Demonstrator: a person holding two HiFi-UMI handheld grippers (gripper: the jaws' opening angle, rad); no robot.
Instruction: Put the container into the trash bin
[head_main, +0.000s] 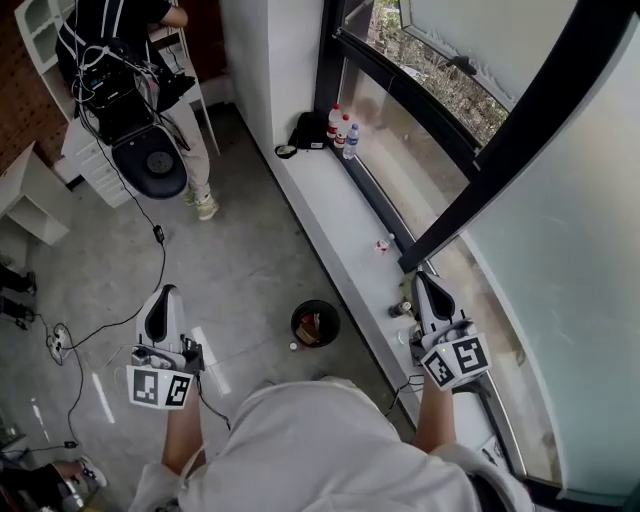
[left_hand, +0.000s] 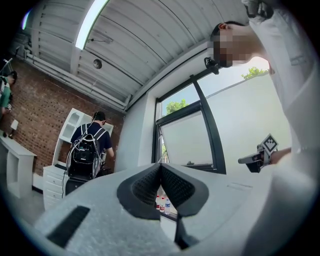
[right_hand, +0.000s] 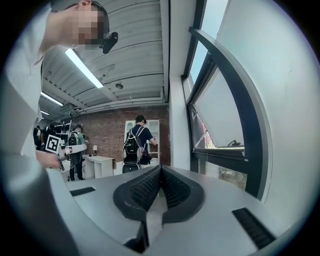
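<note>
A black round trash bin (head_main: 315, 323) stands on the floor beside the white window ledge (head_main: 335, 200), with some rubbish inside. A small pale container (head_main: 383, 243) sits on the ledge, and a small dark can-like thing (head_main: 402, 308) is just left of my right gripper (head_main: 420, 274). That gripper is held over the ledge, pointing level along the window; its jaws (right_hand: 161, 167) meet with nothing between them. My left gripper (head_main: 166, 290) hangs over the floor left of the bin, tilted slightly upward, also shut and empty (left_hand: 160, 165).
Three bottles (head_main: 341, 130) and a black bag (head_main: 308, 130) stand at the ledge's far end. A person with a backpack (head_main: 125, 70) stands at white shelves (head_main: 40, 30). Cables (head_main: 120, 320) trail across the floor. A small white object (head_main: 293, 347) lies by the bin.
</note>
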